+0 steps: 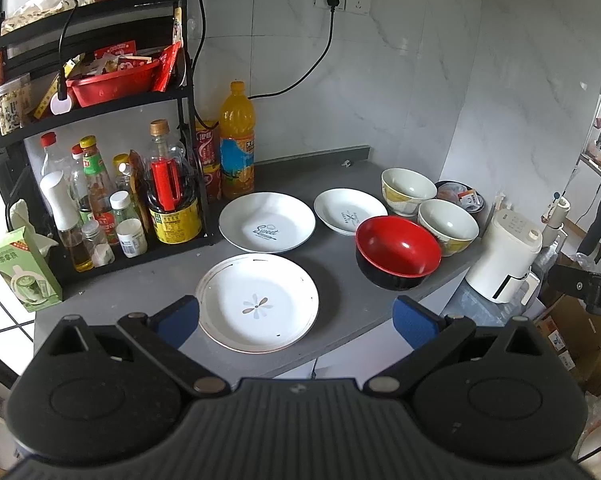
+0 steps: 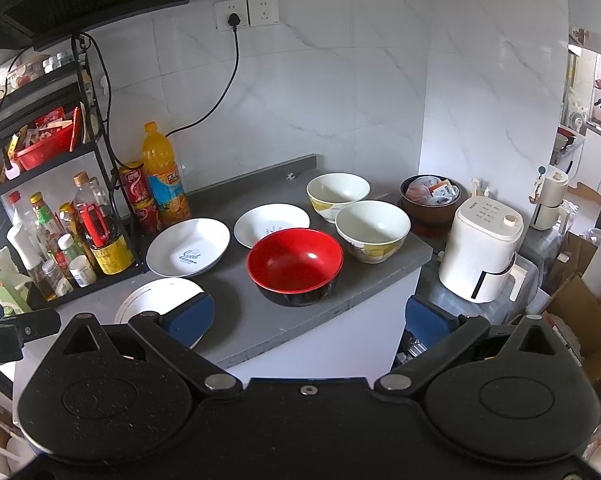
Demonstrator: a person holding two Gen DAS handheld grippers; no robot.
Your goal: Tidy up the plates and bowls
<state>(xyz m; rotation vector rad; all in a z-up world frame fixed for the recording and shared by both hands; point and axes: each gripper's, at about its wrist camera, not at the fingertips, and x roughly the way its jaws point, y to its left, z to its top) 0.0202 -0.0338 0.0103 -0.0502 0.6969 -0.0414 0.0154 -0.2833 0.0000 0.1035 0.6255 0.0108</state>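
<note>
Three white plates lie on the grey counter (image 1: 340, 280): a flower plate (image 1: 257, 302) nearest, a "Sweet" plate (image 1: 266, 222) behind it, a smaller plate (image 1: 350, 211) to the right. A red bowl (image 1: 396, 252) and two cream bowls (image 1: 408, 191) (image 1: 447, 226) stand at the right. My left gripper (image 1: 296, 318) is open and empty, above the counter's front edge, near the flower plate. My right gripper (image 2: 308, 320) is open and empty, in front of the red bowl (image 2: 295, 265). The flower plate (image 2: 156, 296) is partly hidden by its left finger.
A black rack (image 1: 100, 120) with bottles and a red basket stands at the left. An orange juice bottle (image 1: 237, 142) and red cans stand beside it. A white kettle (image 1: 506, 256) and a dark bowl of packets (image 2: 430, 196) stand off the counter's right end.
</note>
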